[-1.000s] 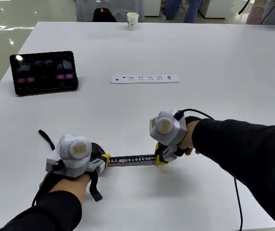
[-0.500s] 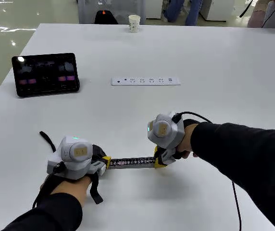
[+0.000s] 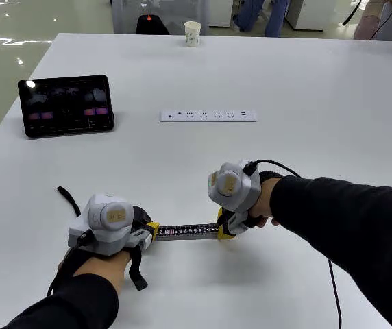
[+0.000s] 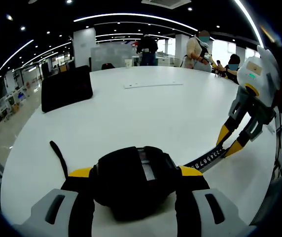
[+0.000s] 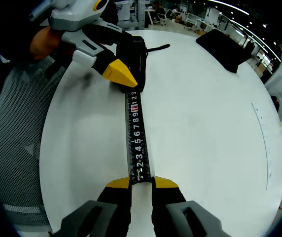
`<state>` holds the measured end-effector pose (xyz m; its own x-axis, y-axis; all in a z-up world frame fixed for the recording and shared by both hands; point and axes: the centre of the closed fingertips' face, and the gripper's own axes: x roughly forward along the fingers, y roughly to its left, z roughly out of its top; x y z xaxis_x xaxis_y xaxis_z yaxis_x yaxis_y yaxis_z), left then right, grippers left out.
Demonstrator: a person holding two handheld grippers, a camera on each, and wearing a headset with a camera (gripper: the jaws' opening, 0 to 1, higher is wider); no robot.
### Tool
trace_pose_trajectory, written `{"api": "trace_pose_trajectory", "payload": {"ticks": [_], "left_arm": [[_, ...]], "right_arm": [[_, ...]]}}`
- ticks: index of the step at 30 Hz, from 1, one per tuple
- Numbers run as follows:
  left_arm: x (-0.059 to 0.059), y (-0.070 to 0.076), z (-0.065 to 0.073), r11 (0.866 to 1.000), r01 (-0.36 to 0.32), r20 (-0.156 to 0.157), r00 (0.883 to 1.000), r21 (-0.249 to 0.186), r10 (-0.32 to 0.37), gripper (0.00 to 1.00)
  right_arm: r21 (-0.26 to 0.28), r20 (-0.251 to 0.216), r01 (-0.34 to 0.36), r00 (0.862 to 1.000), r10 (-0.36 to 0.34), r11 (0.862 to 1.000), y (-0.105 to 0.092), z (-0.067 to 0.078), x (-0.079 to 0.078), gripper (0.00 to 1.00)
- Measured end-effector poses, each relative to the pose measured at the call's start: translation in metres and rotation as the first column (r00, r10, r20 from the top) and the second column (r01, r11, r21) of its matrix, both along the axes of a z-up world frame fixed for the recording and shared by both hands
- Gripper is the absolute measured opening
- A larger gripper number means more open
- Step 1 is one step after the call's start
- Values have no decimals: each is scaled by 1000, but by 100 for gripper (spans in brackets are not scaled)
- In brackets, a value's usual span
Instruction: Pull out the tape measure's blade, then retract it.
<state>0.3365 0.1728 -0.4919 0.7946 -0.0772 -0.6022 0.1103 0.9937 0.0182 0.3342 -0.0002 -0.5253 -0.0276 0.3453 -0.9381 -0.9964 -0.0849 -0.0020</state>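
Big white table [image 3: 305, 103] under me, and everything sits on it. Far off to my left stands the dark tablet [image 3: 64, 105], screen lit, with the white power strip [image 3: 208, 116] lying flat beyond my hands, well apart from them. Down near me, my left claw [image 3: 144, 232] has its jaws spread wide around the black tape measure [image 4: 133, 180], one yellow tip pressed on each side of the case, which rests on the table. My right claw [image 3: 225, 229] is just across from it, tips down at the tabletop, jaws nearly together and pinching the end of the blade [image 5: 137, 143]. The blade runs straight between the two claws, flat on the surface, numbers up to about thirteen showing. A black strap [image 3: 66, 199] trails from the case away to the left. Small paper cup [image 3: 192, 32] at the far edge
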Motion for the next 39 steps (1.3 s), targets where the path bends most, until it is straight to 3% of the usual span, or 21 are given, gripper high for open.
{"api": "trace_pose_trajectory", "payload": {"ticks": [39], "left_arm": [[1, 0, -1, 1000, -1, -6, 1000, -3, 1, 62]], "right_arm": [[32, -2, -8, 1000, 9, 999, 17, -1, -1, 12]]}}
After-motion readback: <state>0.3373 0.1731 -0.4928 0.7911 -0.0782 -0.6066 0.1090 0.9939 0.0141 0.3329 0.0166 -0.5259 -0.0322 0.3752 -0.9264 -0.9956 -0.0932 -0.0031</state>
